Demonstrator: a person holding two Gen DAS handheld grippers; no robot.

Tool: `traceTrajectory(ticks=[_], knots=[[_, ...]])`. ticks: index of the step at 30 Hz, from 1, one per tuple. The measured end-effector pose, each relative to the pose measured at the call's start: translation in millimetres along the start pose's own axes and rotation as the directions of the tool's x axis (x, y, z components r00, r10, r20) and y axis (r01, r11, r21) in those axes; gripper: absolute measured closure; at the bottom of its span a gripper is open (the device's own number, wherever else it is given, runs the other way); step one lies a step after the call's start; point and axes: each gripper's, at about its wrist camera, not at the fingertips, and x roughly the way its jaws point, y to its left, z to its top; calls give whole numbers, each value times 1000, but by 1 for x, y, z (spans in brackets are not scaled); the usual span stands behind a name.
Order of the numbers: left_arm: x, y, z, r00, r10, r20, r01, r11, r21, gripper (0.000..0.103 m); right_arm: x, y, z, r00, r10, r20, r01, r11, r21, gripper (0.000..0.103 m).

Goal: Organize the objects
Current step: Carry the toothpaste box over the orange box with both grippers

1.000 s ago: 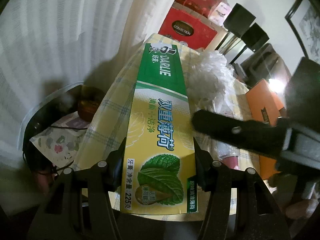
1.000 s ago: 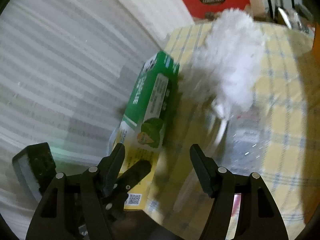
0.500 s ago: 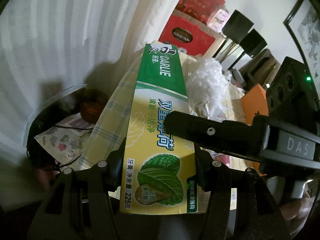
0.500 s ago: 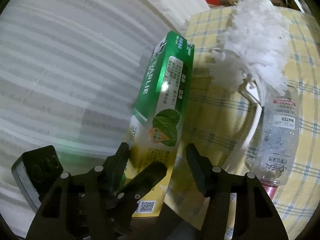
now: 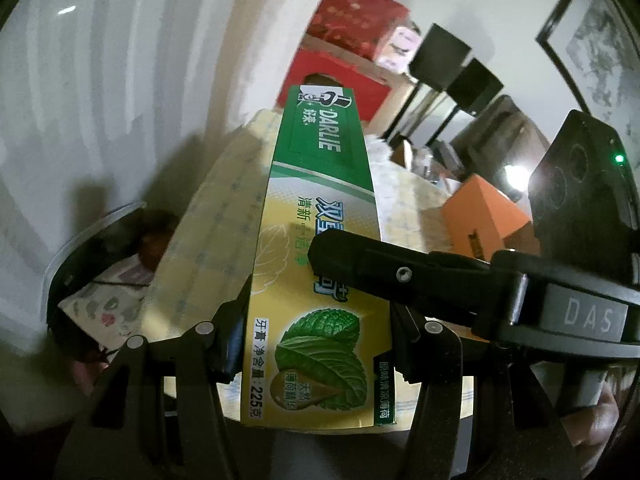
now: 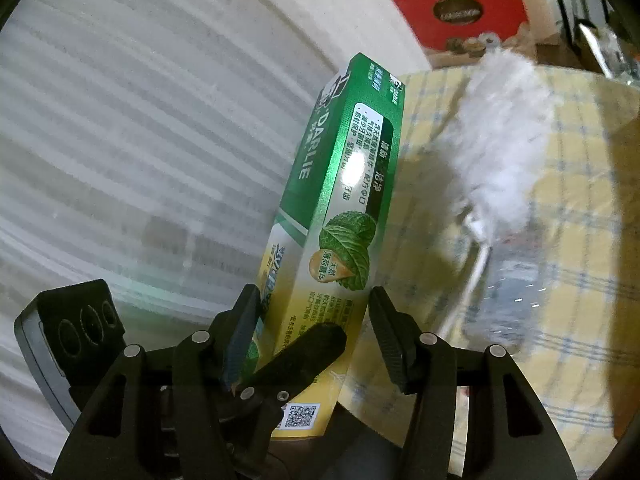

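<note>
The left tool (image 5: 316,344) clamps the near end of the toothpaste box (image 5: 320,216), holding it above the bench (image 6: 560,216) while the right tool (image 6: 310,328) straddles it, fingers apart, apparently for a handover.

My right gripper (image 6: 310,334) moves in from beside the toothpaste box (image 6: 340,216); its fingers now bracket it.
</note>
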Motion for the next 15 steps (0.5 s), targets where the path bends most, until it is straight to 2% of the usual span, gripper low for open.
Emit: traceTrajectory(ticks=[8,15], knots=[[10,-62,14,999,-48,-5,48,995,88,49,-62,-27,9,995,-39,88,36,999,41,45],[29,-127,21,992,-114,-58,121,980,155,49,-117,-56,14,983,-98,156,84,992,96,45]])
